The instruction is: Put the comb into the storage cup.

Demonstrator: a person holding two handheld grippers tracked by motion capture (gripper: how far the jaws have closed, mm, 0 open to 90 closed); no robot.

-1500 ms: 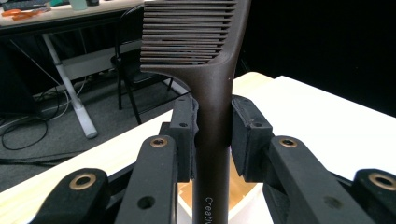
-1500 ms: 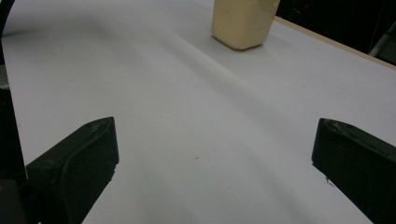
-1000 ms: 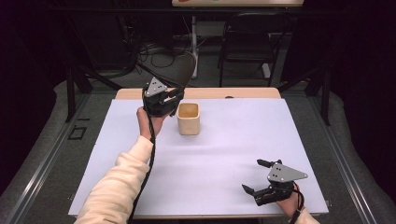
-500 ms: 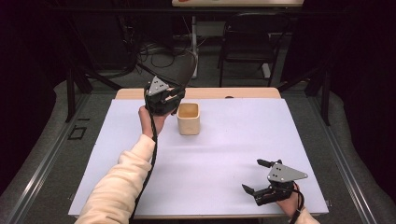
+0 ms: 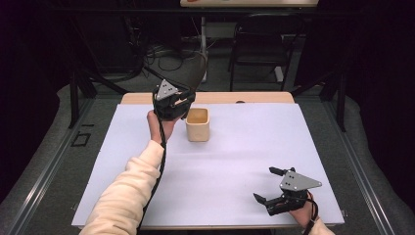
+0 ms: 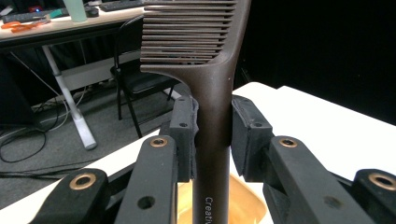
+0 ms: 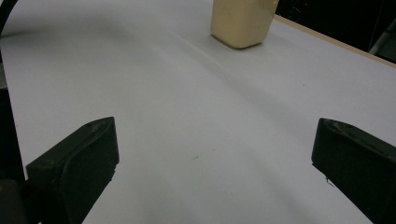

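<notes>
My left gripper [image 6: 212, 126] is shut on the handle of a dark brown comb [image 6: 201, 46], whose teeth end stands upright above the jaws. In the high view the left gripper [image 5: 171, 100] hovers at the back left of the table, just left of a beige square cup [image 5: 197, 125]. The cup's open mouth [image 6: 247, 205] lies right below the comb's handle. My right gripper [image 5: 266, 185] rests near the front right edge, open, with nothing between its jaws [image 7: 212, 158]. It faces the far-off cup [image 7: 242, 21].
A white sheet [image 5: 254, 147] covers the wooden table, with a strip of bare wood along the far edge [image 5: 220, 97]. Behind the table stand a chair [image 5: 254, 49], cables on the floor and a second desk.
</notes>
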